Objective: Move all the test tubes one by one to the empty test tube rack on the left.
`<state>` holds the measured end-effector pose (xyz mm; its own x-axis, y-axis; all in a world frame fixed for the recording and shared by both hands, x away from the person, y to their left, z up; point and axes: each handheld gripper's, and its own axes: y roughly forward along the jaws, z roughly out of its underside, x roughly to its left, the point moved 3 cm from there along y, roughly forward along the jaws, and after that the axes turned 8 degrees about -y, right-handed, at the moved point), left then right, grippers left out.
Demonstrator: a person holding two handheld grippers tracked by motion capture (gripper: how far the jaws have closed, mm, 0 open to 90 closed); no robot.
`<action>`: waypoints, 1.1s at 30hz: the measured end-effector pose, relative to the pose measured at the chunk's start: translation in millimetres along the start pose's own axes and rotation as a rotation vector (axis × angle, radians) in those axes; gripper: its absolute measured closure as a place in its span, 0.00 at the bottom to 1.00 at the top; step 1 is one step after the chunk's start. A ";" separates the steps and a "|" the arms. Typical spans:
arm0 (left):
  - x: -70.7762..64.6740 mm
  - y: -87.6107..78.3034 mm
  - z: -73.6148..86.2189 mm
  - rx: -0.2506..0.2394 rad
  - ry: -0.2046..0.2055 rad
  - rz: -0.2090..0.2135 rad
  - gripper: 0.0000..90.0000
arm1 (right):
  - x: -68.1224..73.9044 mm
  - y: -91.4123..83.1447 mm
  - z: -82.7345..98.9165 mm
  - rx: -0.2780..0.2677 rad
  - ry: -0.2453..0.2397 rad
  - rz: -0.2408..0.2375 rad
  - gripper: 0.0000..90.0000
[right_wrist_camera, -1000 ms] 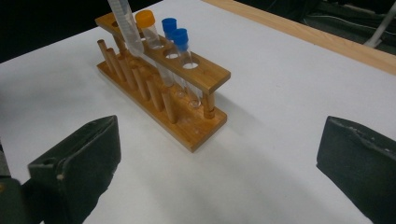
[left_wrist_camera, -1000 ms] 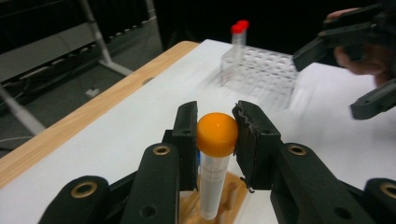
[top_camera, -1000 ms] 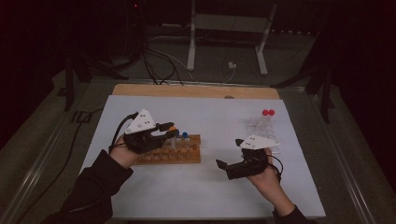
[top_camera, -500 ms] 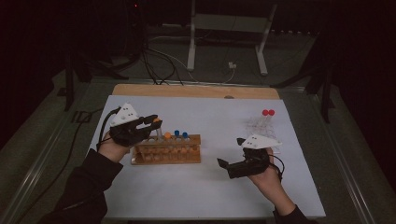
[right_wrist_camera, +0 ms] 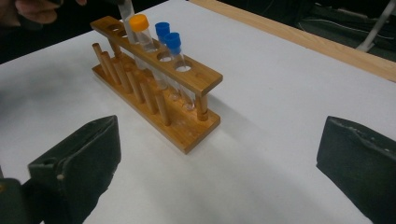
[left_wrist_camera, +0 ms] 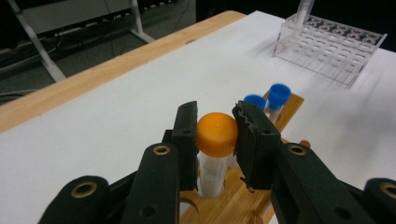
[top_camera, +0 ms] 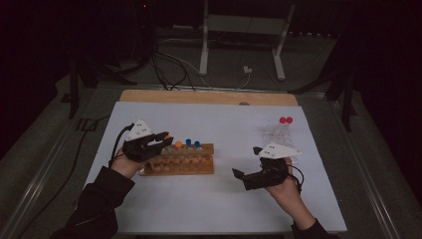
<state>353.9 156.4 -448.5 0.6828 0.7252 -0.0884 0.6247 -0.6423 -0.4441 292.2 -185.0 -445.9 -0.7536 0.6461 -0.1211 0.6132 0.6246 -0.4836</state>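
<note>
From the high view, I have my left gripper (top_camera: 161,140) over the left end of the wooden rack (top_camera: 180,162), which sits on the white table sheet (top_camera: 219,124). It carries the orange-capped tube (top_camera: 168,136) in its tips. I judge the step in hand to be seating this tube in a rack hole, beside the other orange-capped tube (top_camera: 178,144) and the two blue-capped tubes (top_camera: 193,144). My right gripper (top_camera: 245,173) rests well apart on the sheet, near the clear rack (top_camera: 278,132) with its two red caps (top_camera: 285,120) at the far right.

In the left gripper view, my jaws are clenched on the orange cap (left_wrist_camera: 216,132), one pad on each side of it, with only the cap's width between them. The tube's clear body hangs straight down, and its lower part already sits in a hole of the wooden rack's top bar (left_wrist_camera: 243,196). Next I expect to lower it until it bottoms, keeping it upright so that it does not jam in the hole, and only then let go. I cannot tell how deep it stands.

In the right gripper view, my own jaws stand wide apart with nothing but bare sheet between them. Ahead lies the wooden rack (right_wrist_camera: 196,74), the orange-capped tubes (right_wrist_camera: 139,22) at its far end and the blue-capped ones (right_wrist_camera: 167,35) nearer. The left hand (right_wrist_camera: 32,9) is at the top corner.
</note>
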 end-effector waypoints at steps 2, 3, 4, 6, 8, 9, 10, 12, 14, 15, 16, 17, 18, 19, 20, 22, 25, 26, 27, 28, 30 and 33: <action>1.0 2.2 4.6 0.009 -0.006 0.004 0.80 | -0.1 -0.1 0.0 -0.001 0.000 0.000 0.00; 1.3 3.3 6.8 0.014 -0.006 0.001 0.80 | 0.1 -0.3 -0.1 0.000 0.001 0.000 0.00; 1.8 4.2 8.6 0.018 -0.007 -0.001 0.80 | -0.1 -0.4 -0.2 0.000 -0.002 0.002 0.00; 2.6 5.9 11.4 0.029 -0.012 0.000 0.80 | 0.1 -0.8 -0.4 0.000 -0.002 0.000 0.00; 2.4 7.7 13.5 0.036 -0.008 -0.004 0.80 | -0.1 -0.7 -0.4 0.000 -0.003 0.001 0.00; 2.2 7.8 13.6 0.035 -0.009 -0.003 0.80 | -0.3 -0.6 -0.3 0.000 -0.004 0.000 0.00; 2.1 7.6 13.2 0.041 -0.006 -0.004 0.80 | -0.3 -0.6 -0.2 0.000 -0.003 0.001 0.00; 1.9 7.5 12.9 0.046 -0.005 -0.006 0.79 | -0.4 -0.8 -0.2 0.001 -0.003 0.001 0.00; 1.6 7.1 13.3 0.048 -0.008 -0.005 0.79 | -0.4 -1.1 -0.5 0.001 -0.005 -0.001 0.00; 1.7 6.8 13.6 0.048 -0.008 -0.003 0.79 | -0.2 -1.3 -0.7 0.000 -0.005 -0.001 0.00; 2.3 6.3 13.9 0.048 -0.007 -0.002 0.79 | -0.6 -1.6 -0.9 -0.002 -0.007 0.001 0.00; 2.8 5.6 14.2 0.049 -0.014 0.003 0.78 | -0.9 -2.0 -1.1 -0.003 -0.006 0.000 0.00; 3.0 4.5 14.5 0.048 -0.018 0.010 0.76 | -1.5 -2.5 -1.4 -0.004 -0.008 0.003 0.00; 2.4 2.8 15.0 0.045 -0.011 0.014 0.72 | -2.6 -3.4 -1.7 -0.004 -0.013 0.008 0.00; 1.4 1.0 15.5 0.042 -0.005 0.011 0.67 | -4.1 -4.5 -2.1 -0.006 -0.012 0.012 0.00; -0.2 -3.4 16.6 0.039 -0.003 0.023 0.58 | -8.4 -7.6 -3.1 -0.015 -0.010 0.023 0.00; -3.5 -9.9 19.3 0.027 0.012 0.044 0.44 | -17.1 -13.3 -4.8 -0.026 -0.011 0.043 0.00; -4.7 -11.7 20.3 0.020 0.015 0.051 0.41 | -20.6 -15.3 -5.2 -0.031 -0.013 0.055 0.00; -5.8 -13.7 21.2 0.010 0.019 0.059 0.38 | -24.4 -17.3 -5.6 -0.037 -0.014 0.066 0.00; -7.1 -15.3 22.0 0.007 0.018 0.072 0.33 | -28.6 -19.6 -5.7 -0.040 -0.012 0.076 0.00; -9.2 -17.7 23.1 0.005 0.016 0.077 0.30 | -38.1 -23.9 -5.3 -0.053 -0.002 0.099 0.00; -12.4 -21.2 22.9 0.005 0.008 0.088 0.20 | -55.0 -30.0 -2.3 -0.057 0.023 0.144 0.00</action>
<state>323.5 166.8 -458.5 0.7381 0.6639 -0.1201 0.5600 -0.7021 -0.4398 315.8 -238.3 -422.8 -0.6514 0.7405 -0.1657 0.7278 0.5479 -0.4125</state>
